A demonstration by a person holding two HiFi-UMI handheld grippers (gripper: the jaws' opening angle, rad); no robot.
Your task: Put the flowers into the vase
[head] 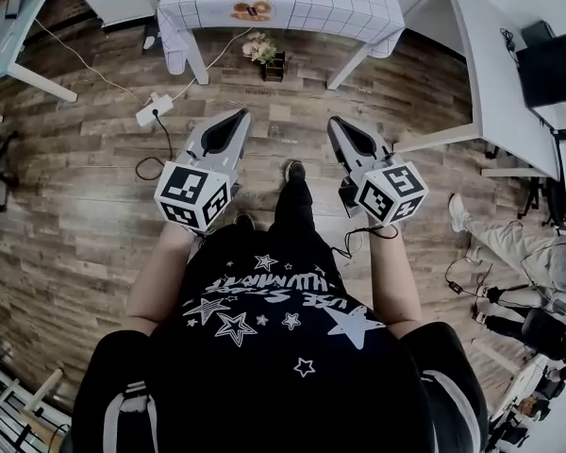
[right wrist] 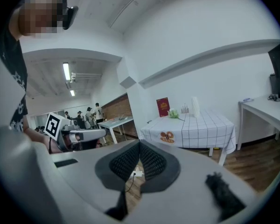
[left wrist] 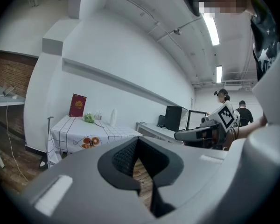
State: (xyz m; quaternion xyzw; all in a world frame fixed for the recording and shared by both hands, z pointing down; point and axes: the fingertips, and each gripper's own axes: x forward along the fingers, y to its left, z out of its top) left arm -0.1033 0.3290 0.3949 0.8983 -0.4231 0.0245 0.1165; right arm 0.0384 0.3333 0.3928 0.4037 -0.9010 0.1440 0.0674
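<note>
Trainee: Flowers [left wrist: 88,118] first. Where do they lie?

Coach: On the checked table [left wrist: 116,131], towards its far edge by the wall. They sit between the red card [left wrist: 77,105] at the far left corner and the white vase [left wrist: 113,117], which stands upright further along that edge. As far as I can tell, they touch neither.

Trainee: Which way do they point?

Coach: They lie flat. The green head is on the card's side and a thin stem trails towards the vase, so the long axis runs roughly along the far edge. They look small from here, so take that as a best reading.

Trainee: And my grippers?

Coach: The left gripper [head: 238,117] and the right gripper [head: 336,123] both have their jaws pressed together with nothing between them. They are held out over the wooden floor [head: 75,215], well apart from the table's near edge.

Trainee: So the step in hand is the approach?

Coach: I judge so. Walk up to the near edge, minding the power strip [head: 153,111] and its cable. Part one pair of jaws before reaching in, come at the stem crosswise to its length, and pinch it midway, not at the head. Steady the vase with the other gripper, swing the stem end downward, then lower it through the mouth.
</note>
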